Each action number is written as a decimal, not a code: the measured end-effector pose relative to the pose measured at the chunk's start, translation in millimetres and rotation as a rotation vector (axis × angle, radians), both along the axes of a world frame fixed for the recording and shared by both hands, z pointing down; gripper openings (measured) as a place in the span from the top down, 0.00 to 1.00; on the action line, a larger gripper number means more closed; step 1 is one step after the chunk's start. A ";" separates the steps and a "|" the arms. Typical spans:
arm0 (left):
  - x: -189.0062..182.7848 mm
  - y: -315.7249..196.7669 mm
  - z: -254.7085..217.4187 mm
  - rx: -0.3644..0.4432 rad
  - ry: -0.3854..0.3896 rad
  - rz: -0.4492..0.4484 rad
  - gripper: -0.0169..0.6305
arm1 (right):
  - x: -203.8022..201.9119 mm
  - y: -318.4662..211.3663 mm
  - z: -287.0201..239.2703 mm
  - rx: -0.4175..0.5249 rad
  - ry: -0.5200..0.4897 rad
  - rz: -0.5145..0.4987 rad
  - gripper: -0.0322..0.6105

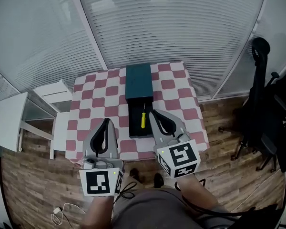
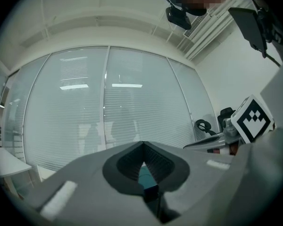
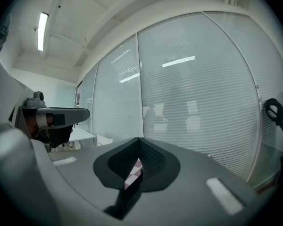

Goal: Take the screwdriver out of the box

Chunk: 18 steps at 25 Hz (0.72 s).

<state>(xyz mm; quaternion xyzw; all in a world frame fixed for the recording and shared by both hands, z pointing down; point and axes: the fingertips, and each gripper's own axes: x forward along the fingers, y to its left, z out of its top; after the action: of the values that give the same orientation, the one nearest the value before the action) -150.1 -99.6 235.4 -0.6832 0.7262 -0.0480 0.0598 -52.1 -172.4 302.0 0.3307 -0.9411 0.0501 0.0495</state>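
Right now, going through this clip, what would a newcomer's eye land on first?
The red-and-white checked table stands out against the grey blinds, with a dark box open at its middle and a yellow-handled screwdriver lying inside. At the near edge, the left gripper and the right gripper flank the box, both shut and empty.

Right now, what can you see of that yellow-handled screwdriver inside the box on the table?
The yellow-handled screwdriver is small, with a plastic-looking handle. It lies flat in the dark open box, lengthwise, pointing toward the teal lid. Its shaft is too small to make out. Only the box touches it: the left claw and the right claw are shut and hold nothing.
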 end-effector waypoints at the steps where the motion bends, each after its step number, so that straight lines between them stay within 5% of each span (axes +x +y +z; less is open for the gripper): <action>1: -5.2 -5.5 2.0 -0.002 0.003 0.005 0.97 | -5.3 -4.7 2.6 -0.003 0.006 0.004 0.91; 18: -88.9 -121.6 66.5 -0.119 0.094 0.162 0.97 | -70.6 -93.7 114.0 -0.229 0.160 0.194 0.88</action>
<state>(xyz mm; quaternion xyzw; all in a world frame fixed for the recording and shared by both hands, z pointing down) -239.0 -221.1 301.9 -0.7436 0.6664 -0.0537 -0.0113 -122.7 -266.1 416.0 0.4153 -0.8858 0.1351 0.1568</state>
